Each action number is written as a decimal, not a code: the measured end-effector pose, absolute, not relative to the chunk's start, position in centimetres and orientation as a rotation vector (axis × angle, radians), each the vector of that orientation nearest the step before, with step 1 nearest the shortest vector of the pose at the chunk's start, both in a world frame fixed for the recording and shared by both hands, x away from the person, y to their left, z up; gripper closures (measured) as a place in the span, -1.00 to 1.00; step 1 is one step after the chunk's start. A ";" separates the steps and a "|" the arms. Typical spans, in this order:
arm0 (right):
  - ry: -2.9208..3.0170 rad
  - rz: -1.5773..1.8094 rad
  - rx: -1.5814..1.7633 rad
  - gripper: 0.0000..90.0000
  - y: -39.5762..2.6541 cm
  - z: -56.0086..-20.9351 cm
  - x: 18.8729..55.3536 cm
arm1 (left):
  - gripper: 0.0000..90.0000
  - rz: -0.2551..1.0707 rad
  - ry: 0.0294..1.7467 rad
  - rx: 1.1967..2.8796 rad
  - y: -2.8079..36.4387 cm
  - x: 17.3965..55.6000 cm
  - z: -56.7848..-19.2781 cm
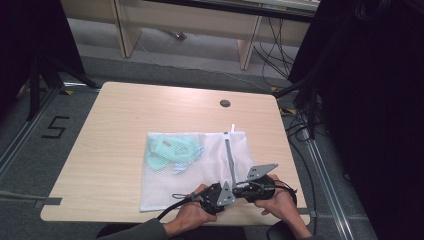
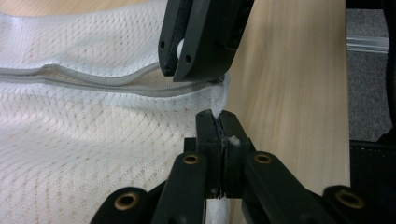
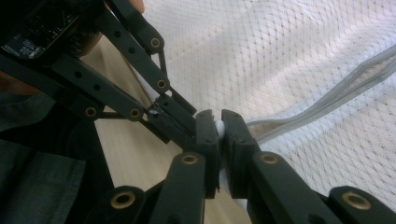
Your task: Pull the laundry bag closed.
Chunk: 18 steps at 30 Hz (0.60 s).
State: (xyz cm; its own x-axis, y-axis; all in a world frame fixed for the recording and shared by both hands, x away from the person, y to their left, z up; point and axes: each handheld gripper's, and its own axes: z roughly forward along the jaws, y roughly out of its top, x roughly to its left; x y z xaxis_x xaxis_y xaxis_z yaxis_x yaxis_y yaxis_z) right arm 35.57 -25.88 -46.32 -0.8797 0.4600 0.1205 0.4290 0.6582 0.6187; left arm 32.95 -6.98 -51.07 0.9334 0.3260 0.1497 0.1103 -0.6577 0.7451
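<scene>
Mesh bag on table, left gripper clamping its edge, right gripper clamping zipper pull, no legible writing.

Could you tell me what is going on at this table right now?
A person works at the near edge of a white mesh laundry bag lying flat on the table. The left gripper is pinching the bag's corner fabric, and the right gripper is clamped on something white at the zipper end. Pale green items sit inside.
</scene>
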 end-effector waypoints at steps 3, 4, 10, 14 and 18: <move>2.811 1.037 0.748 0.92 -25.9 -46.4 35.7 | 0.97 0.347 0.300 2.277 -6.8 32.9 -51.1; 2.813 1.034 0.760 0.92 -25.8 -46.4 35.7 | 0.97 0.358 0.283 2.275 -6.8 32.9 -51.0; 2.847 1.039 0.750 0.92 -25.7 -46.7 35.9 | 0.98 0.328 0.260 2.288 -6.5 32.4 -51.1; 2.862 1.028 0.757 0.93 -25.8 -46.9 36.2 | 0.98 0.317 0.251 2.284 -6.2 32.3 -50.9; 2.869 1.025 0.745 0.93 -25.6 -47.2 36.3 | 0.98 0.318 0.252 2.279 -6.2 32.2 -51.0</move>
State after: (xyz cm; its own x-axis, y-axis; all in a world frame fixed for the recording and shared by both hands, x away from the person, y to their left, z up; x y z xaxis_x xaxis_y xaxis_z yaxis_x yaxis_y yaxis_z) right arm 36.35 -25.57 -47.16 -0.8871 0.4364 0.1507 0.4330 0.6734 0.5992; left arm 32.18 -6.16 -51.02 0.9485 0.2807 0.1469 0.0786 -0.6576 0.7493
